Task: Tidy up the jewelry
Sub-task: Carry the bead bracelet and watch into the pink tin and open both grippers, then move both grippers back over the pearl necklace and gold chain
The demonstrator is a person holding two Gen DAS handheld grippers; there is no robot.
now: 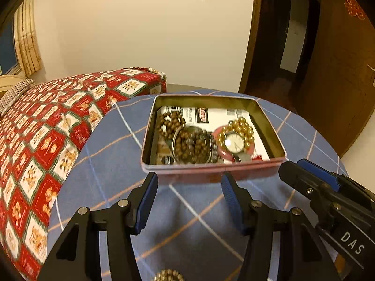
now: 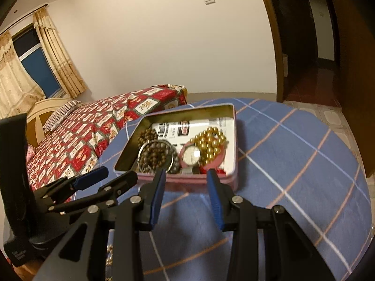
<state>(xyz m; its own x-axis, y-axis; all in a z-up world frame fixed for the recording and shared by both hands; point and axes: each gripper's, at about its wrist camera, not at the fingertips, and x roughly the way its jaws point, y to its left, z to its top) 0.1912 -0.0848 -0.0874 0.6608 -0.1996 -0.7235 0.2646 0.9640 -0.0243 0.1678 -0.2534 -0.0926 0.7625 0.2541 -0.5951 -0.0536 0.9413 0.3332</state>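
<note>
A pink metal tin [image 1: 150,138] [image 2: 234,171] stands open on the round table. Inside lie brown bead bracelets [image 1: 171,123] [image 2: 154,157], a silver bangle [image 1: 174,140], a watch [image 1: 233,142] [image 2: 191,156], gold beads [image 1: 243,128] [image 2: 212,144] and a pink bangle [image 1: 218,133]. My left gripper [image 1: 189,182] is open and empty just before the tin's near wall; it also shows in the right wrist view [image 2: 119,175]. My right gripper [image 2: 186,175] is open and empty at the tin's near wall; it also shows in the left wrist view [image 1: 293,164]. A gold bead piece [image 1: 168,275] lies on the table under my left gripper.
The table carries a blue checked cloth [image 1: 112,154] [image 2: 304,164]. A bed with a red patterned cover [image 1: 46,126] [image 2: 93,128] stands to the left. A dark doorway [image 1: 281,35] opens at the back right.
</note>
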